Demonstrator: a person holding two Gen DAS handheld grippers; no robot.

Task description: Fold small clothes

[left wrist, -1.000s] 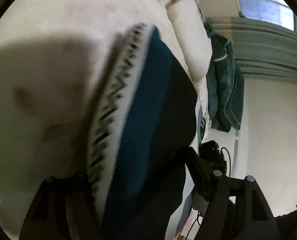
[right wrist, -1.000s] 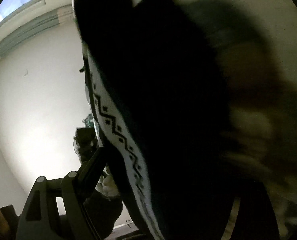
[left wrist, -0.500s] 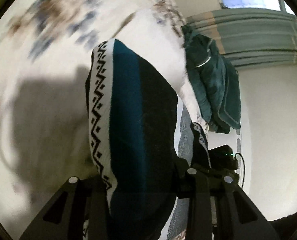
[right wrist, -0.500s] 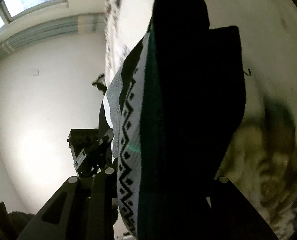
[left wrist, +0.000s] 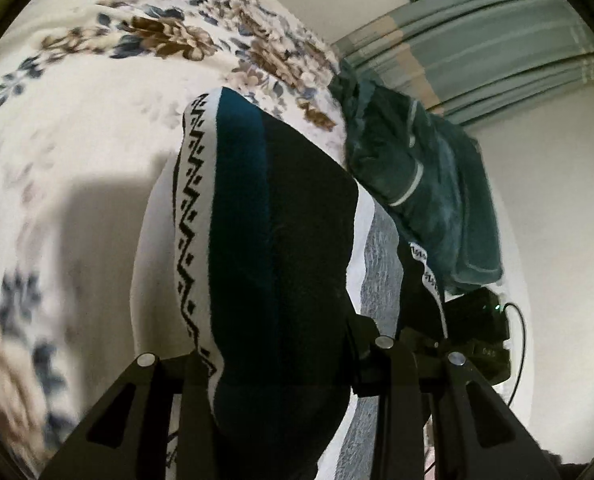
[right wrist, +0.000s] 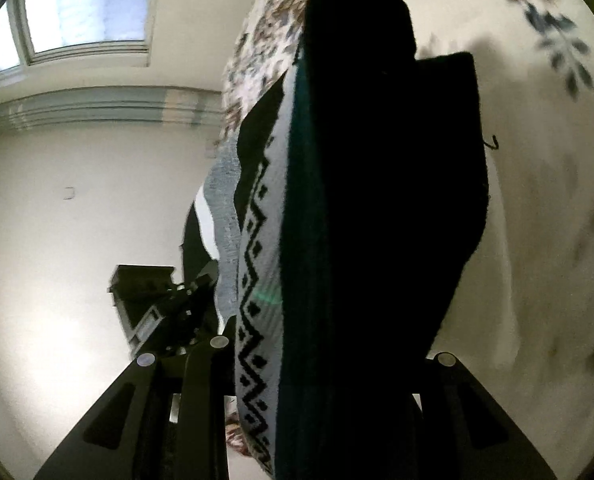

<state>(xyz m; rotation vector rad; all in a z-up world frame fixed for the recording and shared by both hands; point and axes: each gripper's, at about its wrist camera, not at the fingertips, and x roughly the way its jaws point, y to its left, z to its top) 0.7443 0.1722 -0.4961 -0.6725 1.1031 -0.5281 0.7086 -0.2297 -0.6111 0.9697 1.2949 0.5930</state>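
Both the left claw (left wrist: 285, 364) and the right claw (right wrist: 329, 356) grip the black, teal and white zigzag-patterned knit garment (left wrist: 257, 240), lifted above the floral bedspread (left wrist: 77, 100). A dark green towel (left wrist: 429, 184) lies at two o'clock in the left view.

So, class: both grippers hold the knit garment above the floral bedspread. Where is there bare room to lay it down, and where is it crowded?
Free: the bedspread left of the knit garment, up to the floral print at its top. Crowded: the right, where a dark green blanket is heaped close behind the garment, near the right gripper.
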